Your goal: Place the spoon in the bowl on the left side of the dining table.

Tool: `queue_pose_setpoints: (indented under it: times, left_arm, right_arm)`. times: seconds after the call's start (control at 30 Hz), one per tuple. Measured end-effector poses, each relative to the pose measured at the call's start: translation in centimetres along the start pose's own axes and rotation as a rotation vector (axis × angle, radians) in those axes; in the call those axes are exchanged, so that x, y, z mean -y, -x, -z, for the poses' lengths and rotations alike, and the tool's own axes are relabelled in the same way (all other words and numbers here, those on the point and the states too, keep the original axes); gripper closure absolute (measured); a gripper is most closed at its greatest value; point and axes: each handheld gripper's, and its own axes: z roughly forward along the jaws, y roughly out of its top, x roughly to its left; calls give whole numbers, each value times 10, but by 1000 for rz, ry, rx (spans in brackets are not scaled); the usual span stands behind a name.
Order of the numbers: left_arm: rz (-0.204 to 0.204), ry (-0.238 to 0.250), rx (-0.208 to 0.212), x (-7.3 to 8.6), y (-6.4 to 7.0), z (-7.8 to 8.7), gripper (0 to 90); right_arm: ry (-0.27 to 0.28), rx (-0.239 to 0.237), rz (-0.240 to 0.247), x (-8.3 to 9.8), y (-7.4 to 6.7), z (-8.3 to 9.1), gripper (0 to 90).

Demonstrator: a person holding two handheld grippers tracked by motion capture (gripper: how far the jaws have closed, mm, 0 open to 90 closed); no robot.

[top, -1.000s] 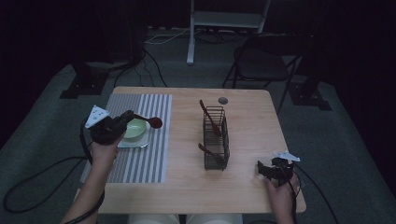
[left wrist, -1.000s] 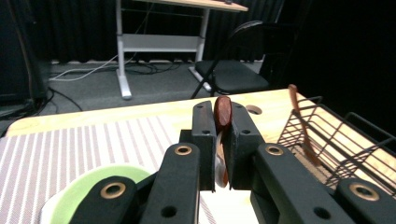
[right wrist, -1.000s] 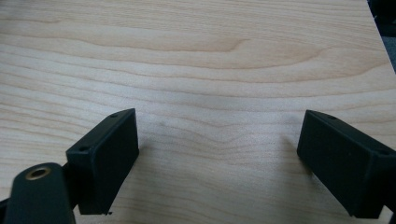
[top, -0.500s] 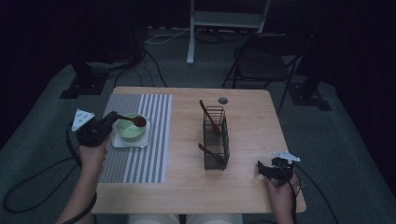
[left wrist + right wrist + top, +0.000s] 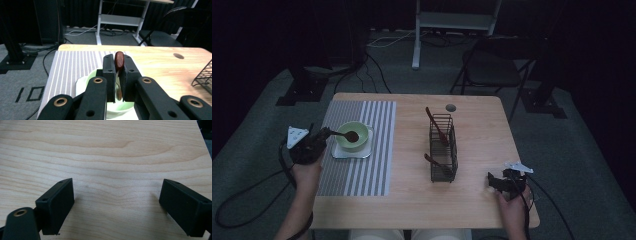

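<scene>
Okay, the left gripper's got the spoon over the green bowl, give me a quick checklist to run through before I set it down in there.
1. Grip on the spoon: ok, the left gripper is shut on it, fingers pressing both sides.
2. Spoon head over the green bowl: ok in the high view.
3. Spoon touching the bowl's bottom: cannot tell.
4. Bowl seated on its white plate, on the striped mat: ok.
5. Right gripper out of the way: ok, open and apart from the wire rack, near the table's edge.
6. Bowl contents: cannot tell, too dim.
</scene>
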Motion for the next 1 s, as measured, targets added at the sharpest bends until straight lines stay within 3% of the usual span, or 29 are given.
queue_pose_setpoints:
  times: [0.3, 0.53, 0.77, 1.0]
  left_arm:
    - [21, -25, -9, 19, -2, -7, 837]
    - [62, -43, -25, 34, -5, -11, 836]
    - [42, -88, -36, 47, -4, -14, 835]
    - [49, -108, -26, 62, -8, -13, 833]
  right_arm:
    - [0, 0, 0, 0, 0, 0, 119]
    - [0, 0, -1, 0, 0, 0, 119]
    - [0, 0, 0, 0, 0, 0, 119]
    - [0, 0, 0, 0, 0, 0, 119]
